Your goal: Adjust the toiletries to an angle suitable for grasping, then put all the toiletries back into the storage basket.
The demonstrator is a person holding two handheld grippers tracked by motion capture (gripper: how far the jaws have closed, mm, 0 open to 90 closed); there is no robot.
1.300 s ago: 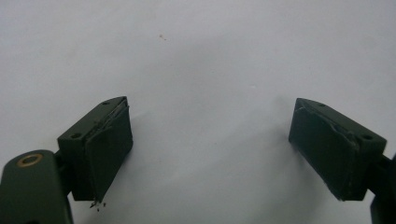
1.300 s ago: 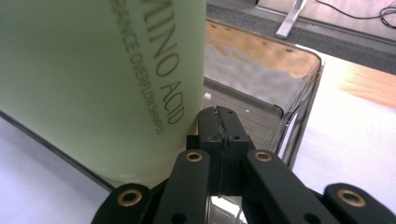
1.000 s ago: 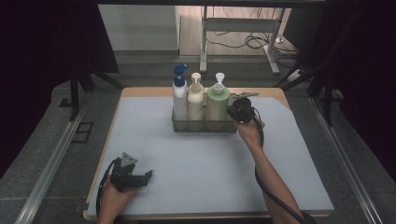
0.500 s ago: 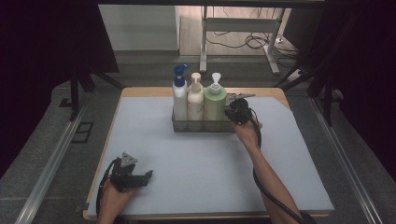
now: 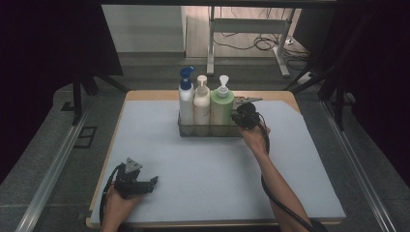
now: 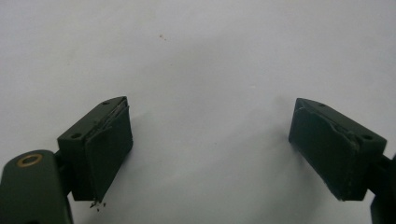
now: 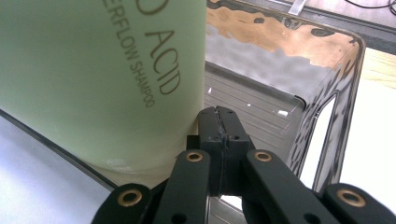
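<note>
A clear dark-rimmed basket [image 5: 208, 130] stands at the back middle of the white mat and holds three pump bottles in a row: a white one with a blue pump [image 5: 186, 99], a cream one [image 5: 201, 104] and a green shampoo bottle [image 5: 222, 106]. My right gripper [image 5: 239, 120] is at the basket's right end. Up close its jaws are pressed together, the gripper [image 7: 220, 126] shut right beside the green bottle [image 7: 93, 70], inside the basket's wall [image 7: 336, 116]; nothing shows between the pads. My left gripper [image 5: 153, 182] rests near the mat's front left corner, open [image 6: 210, 149] over bare mat.
The white mat [image 5: 203, 169] covers a wooden table [image 5: 145, 95]. Grey floor and metal rails flank the table. Beyond it stand a desk frame [image 5: 251, 29] and loose cables.
</note>
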